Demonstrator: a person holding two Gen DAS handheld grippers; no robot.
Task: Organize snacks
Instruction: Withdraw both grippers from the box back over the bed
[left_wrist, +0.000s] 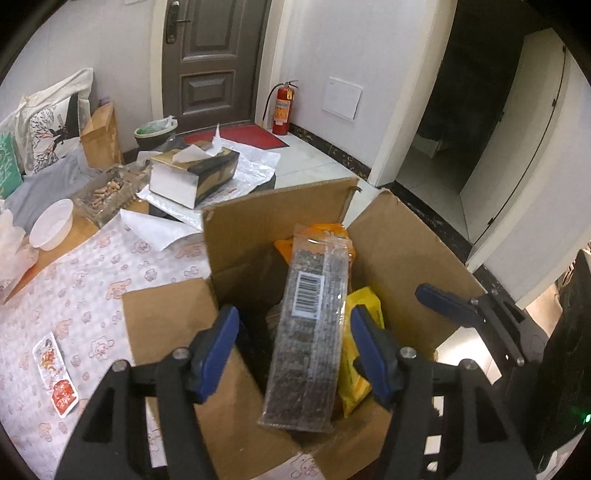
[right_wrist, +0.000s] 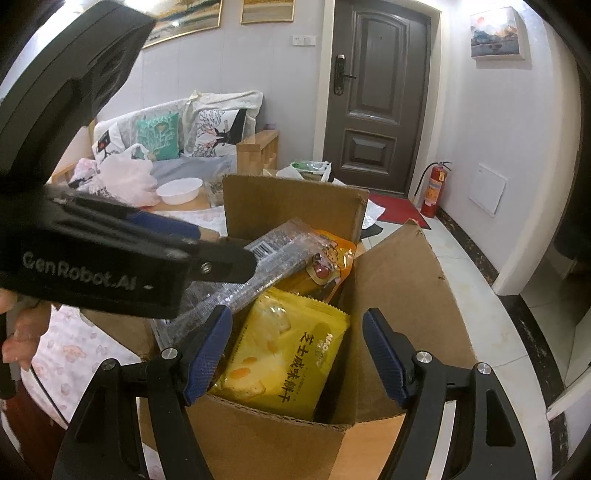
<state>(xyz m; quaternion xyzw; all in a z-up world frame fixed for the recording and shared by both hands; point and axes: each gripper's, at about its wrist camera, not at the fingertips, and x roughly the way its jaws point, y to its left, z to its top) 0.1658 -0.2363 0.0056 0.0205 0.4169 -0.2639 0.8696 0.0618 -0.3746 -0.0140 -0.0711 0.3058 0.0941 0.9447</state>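
The open brown cardboard box stood on the table's pink-patterned cloth. Above its mouth the left gripper stood with its blue-padded jaws apart, a long clear packet of dark seeds with a barcode label between them but touching neither pad, its far end leaning into the box. The right gripper hovered over the box with jaws wide and empty, above a yellow cracker packet standing inside beside an orange snack bag.

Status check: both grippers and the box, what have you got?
Left gripper open, fingers clear of clear seed packet. Right gripper open, empty, over yellow biscuit bag. Cardboard box flaps up, nothing blocking.
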